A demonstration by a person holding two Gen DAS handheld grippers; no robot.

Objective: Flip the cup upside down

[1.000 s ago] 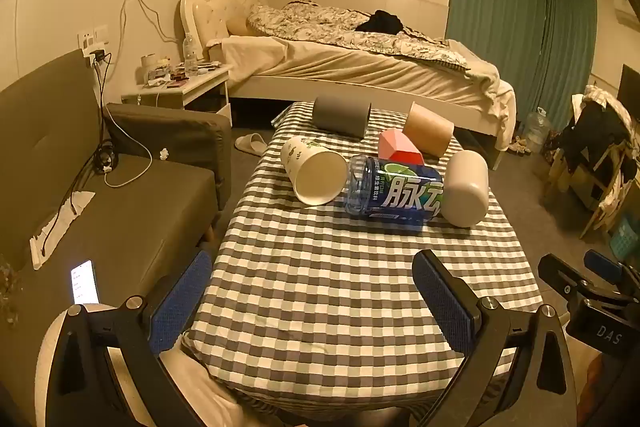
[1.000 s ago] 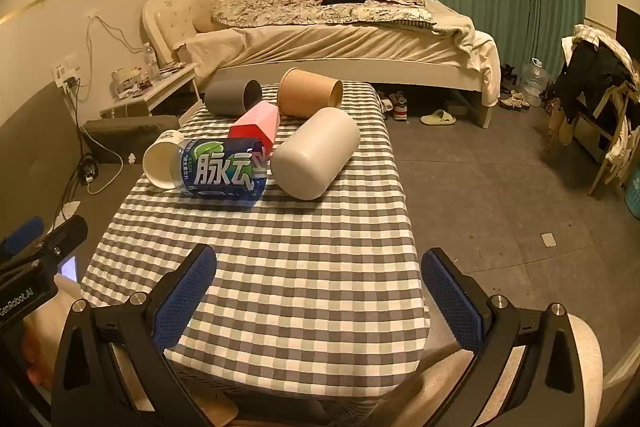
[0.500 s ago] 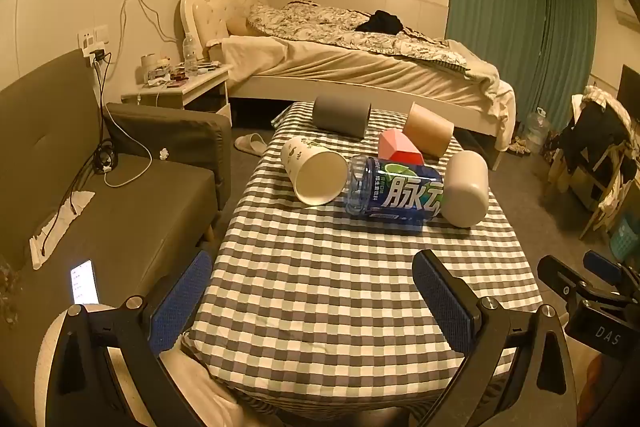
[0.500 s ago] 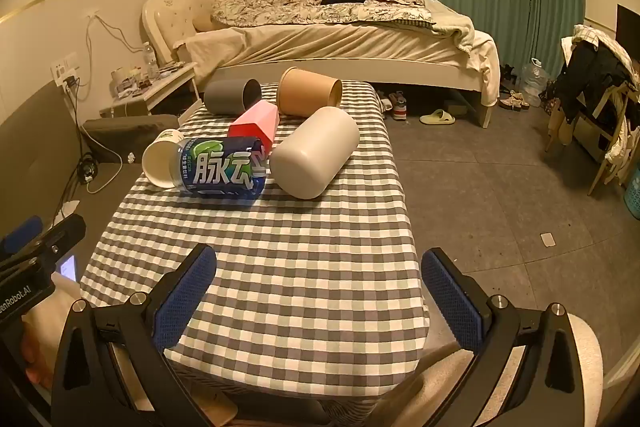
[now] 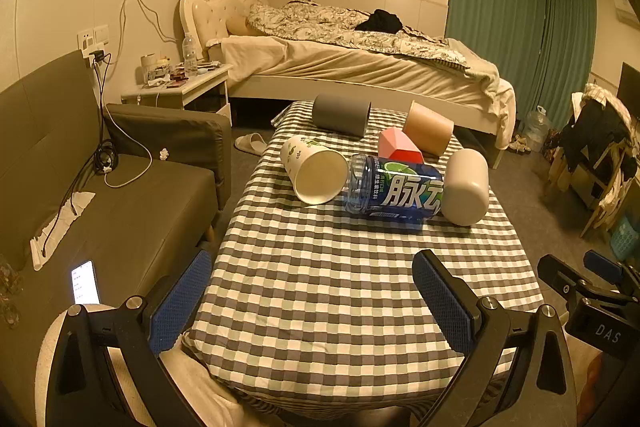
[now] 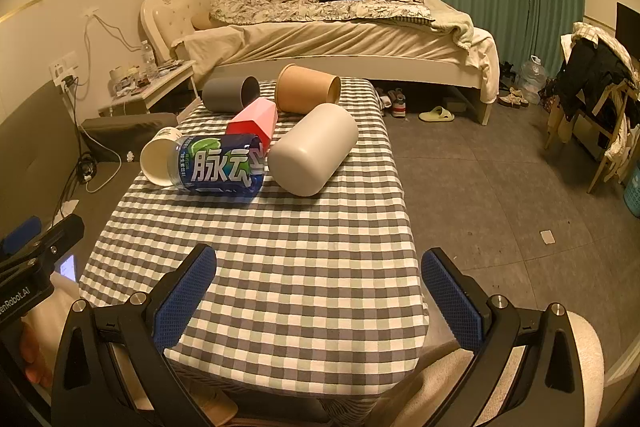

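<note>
Nothing is yet done: no cup is grasped or upended. The left tool (image 5: pixel 312 297) and right tool (image 6: pixel 319 293) are held wide open and empty above the near tabletop (image 6: pixel 304 267). The white paper cup (image 5: pixel 314 169) (likeliest target) lies on its side at mid-tabletop, touching the blue bottle (image 5: pixel 394 189), its long axis roughly horizontal, mouth facing the tools.

You hold the left gripper (image 5: pixel 312 301) and the right gripper (image 6: pixel 319 297) level at the near edge, both jaws spread wide and gripping nothing.
</note>
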